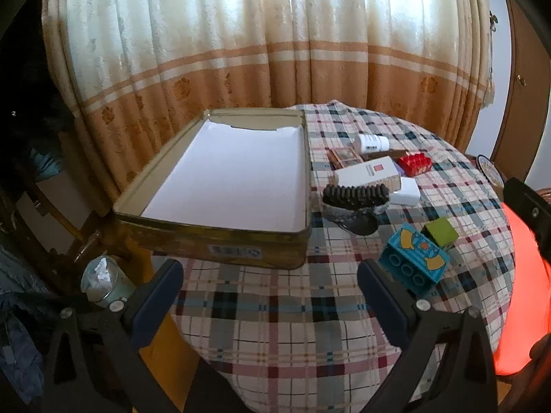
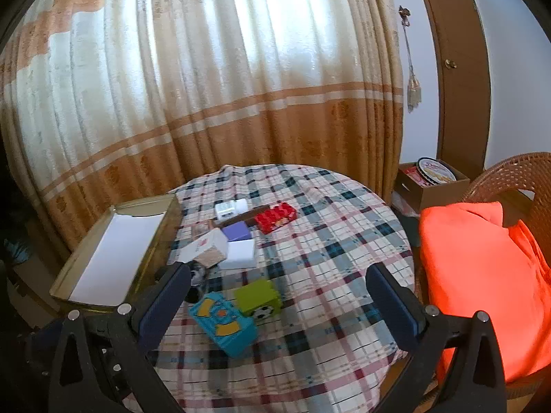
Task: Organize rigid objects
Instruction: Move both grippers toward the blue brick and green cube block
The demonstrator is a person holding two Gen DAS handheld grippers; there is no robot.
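We hold our left gripper (image 1: 270,280) and right gripper (image 2: 279,292) spread wide, empty, above the checked bench (image 2: 327,241). Nearest lie a blue block (image 2: 224,323) touching a green cube (image 2: 258,296); beyond, white boxes (image 2: 237,253), a red block (image 2: 275,218), and the open tin (image 1: 220,186) at the left.

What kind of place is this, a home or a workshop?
Most likely a room in a home: a long curtain behind a table with a plaid cloth, a wicker chair, and a wooden door.

Open tin (image 1: 220,241) at table's (image 1: 275,316) left, blocks (image 1: 413,261) and boxes (image 1: 365,175) clustered right of it
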